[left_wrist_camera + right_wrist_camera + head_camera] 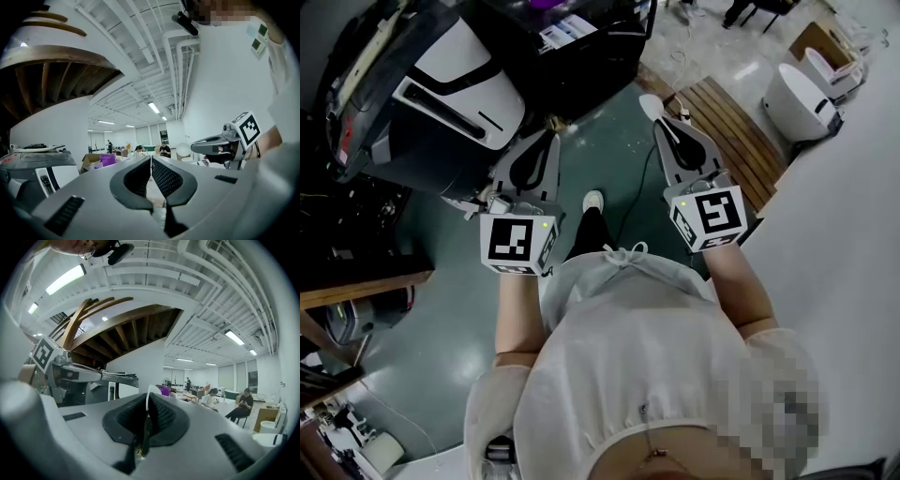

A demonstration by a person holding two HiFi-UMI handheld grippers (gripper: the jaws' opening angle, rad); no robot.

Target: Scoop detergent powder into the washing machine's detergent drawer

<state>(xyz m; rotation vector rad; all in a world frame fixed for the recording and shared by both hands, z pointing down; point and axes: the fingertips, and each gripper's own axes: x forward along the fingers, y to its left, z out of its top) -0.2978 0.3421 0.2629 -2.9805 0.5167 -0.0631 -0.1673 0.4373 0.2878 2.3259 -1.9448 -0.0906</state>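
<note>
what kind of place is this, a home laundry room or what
Probably a big open lab or office hall, not a home: exposed white ceiling pipes and strip lights, seated people far back, and a washing machine standing on a green floor.

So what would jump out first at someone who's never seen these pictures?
First, the two grippers with black-and-white marker cubes, held out over the green floor. The left gripper is shut on nothing, and the right gripper is clamped on what looks like a thin white scoop. Next comes the bulky black-and-white washing machine at the head view's upper left.
</note>
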